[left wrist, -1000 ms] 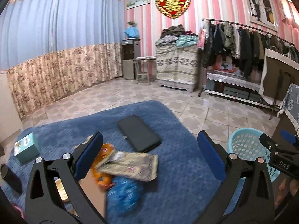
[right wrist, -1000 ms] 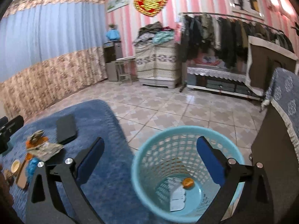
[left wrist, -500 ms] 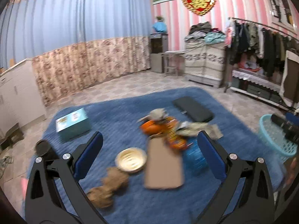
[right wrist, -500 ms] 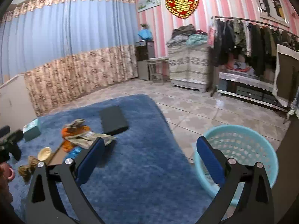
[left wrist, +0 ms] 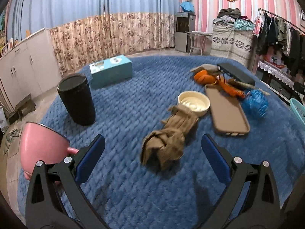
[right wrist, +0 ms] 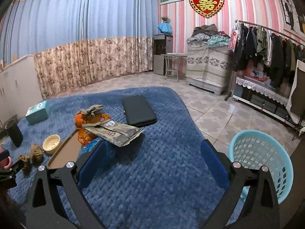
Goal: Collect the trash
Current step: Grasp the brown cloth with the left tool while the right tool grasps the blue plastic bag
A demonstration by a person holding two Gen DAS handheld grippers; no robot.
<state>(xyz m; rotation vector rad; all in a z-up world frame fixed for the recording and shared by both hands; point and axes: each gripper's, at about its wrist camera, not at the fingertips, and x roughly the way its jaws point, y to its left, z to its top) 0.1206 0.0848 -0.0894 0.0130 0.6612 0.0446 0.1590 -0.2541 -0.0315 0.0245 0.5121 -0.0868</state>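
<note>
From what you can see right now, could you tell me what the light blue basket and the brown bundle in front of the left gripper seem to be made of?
The light blue basket looks like moulded plastic: smooth, slightly glossy, its wall pierced by a regular grid of holes. The brown bundle looks like soft, matte fabric, creased and knotted; the picture is too blurred to tell the weave.

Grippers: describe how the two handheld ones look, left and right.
Both match. The left gripper and right gripper each have two black plastic arms with triangular cut-outs, silver round bolts at the joints, and flat rectangular blue pads inside the fingers. No cables or markings show.
</note>
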